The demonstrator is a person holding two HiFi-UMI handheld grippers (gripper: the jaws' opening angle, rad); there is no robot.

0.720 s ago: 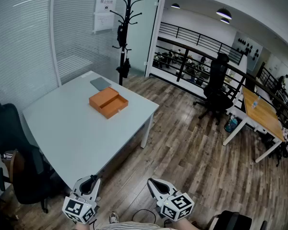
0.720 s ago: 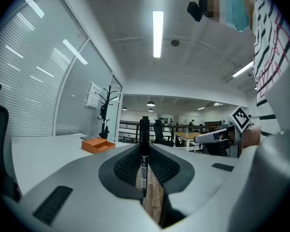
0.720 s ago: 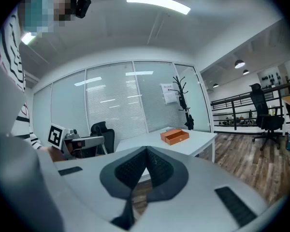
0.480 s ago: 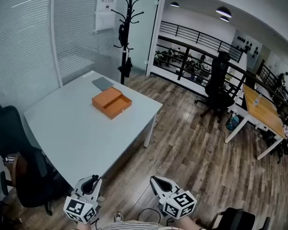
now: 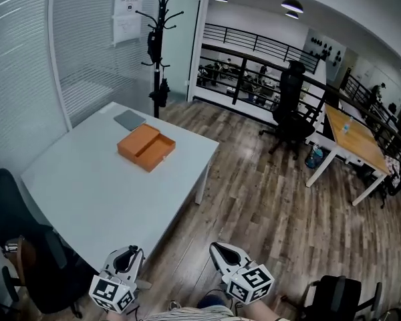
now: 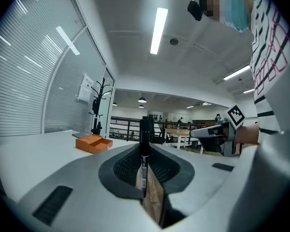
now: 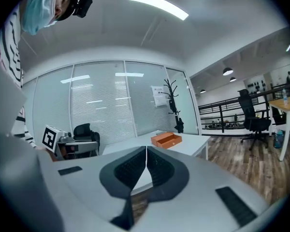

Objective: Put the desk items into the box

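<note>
- Orange and shallow, the cardboard box [image 5: 146,147] sits open on the pale grey table [image 5: 80,192] toward its far edge. A flat grey pad [image 5: 129,119] lies just beside it at the far corner.
- The step in hand looks like carrying an item to the box. The person stands off the table's near corner, with both grippers held low and well apart from the box.
- The left gripper [image 5: 125,257] has its jaws clamped on a slim black marker pen [image 6: 145,146]. The pen stands upright between them, its upper end poking out past the tips.
- The right gripper [image 5: 222,251] has its jaws pressed together with nothing between them.
- The next move, by judgement, is to bring the left gripper across the table to above the open part of the box. It would then lower and part its jaws so the pen drops in.
- The grey pad probably counts as a desk item too. The free right gripper could take it by an edge, though a thin flat thing lying on the table may be hard to get the jaws under.
</note>
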